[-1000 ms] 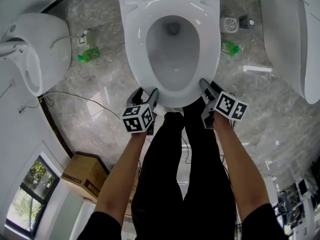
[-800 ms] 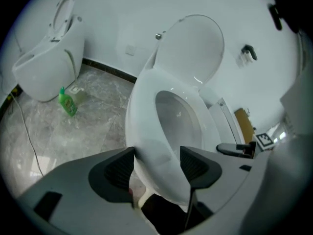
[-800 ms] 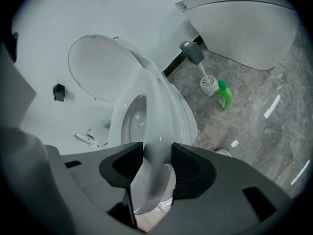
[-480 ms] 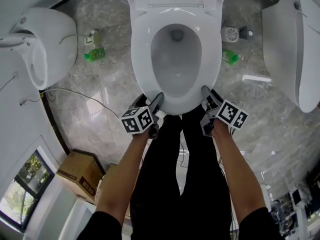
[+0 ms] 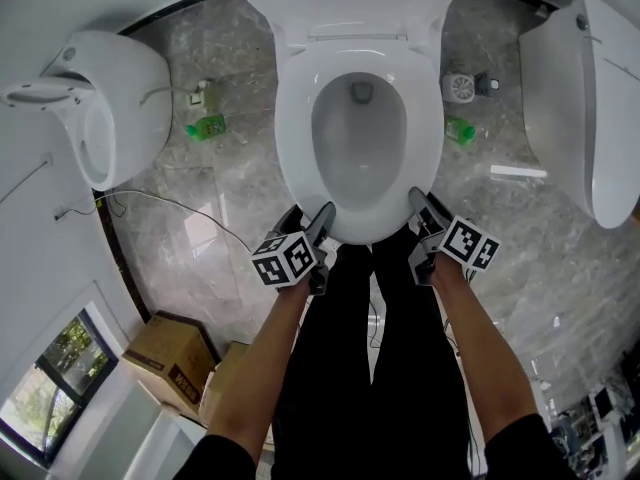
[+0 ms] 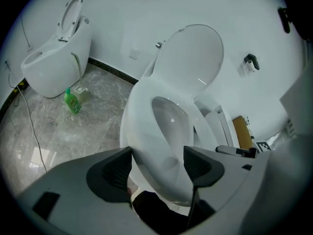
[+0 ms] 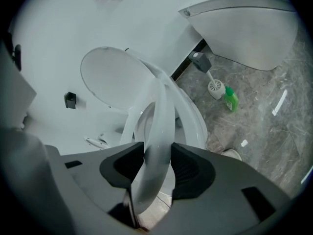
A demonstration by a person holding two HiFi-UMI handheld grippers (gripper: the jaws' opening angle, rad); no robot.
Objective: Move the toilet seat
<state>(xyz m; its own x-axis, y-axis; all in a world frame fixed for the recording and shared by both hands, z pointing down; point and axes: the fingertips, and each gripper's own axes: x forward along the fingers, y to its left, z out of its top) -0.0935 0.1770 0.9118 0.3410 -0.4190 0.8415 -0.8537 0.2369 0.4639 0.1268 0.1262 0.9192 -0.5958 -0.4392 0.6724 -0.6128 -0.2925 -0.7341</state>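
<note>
Jaws of the right gripper [image 5: 425, 206], which have just been closing, clamp the front edge of the toilet seat [image 7: 160, 112]. The seat is tilted up off the bowl [image 7: 196, 127], with the lid [image 6: 195, 58] upright behind it. The left gripper [image 5: 312, 218] jaws, just opened wider, press the seat's front rim between them.

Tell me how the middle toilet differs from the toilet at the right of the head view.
The middle toilet has its lid raised; the right toilet has its lid shut. The middle toilet's bowl is open to view; the right toilet's is covered. The middle toilet's seat is tilted up off the rim; the right toilet shows no seat. Both are white, on a grey marble floor.
</note>
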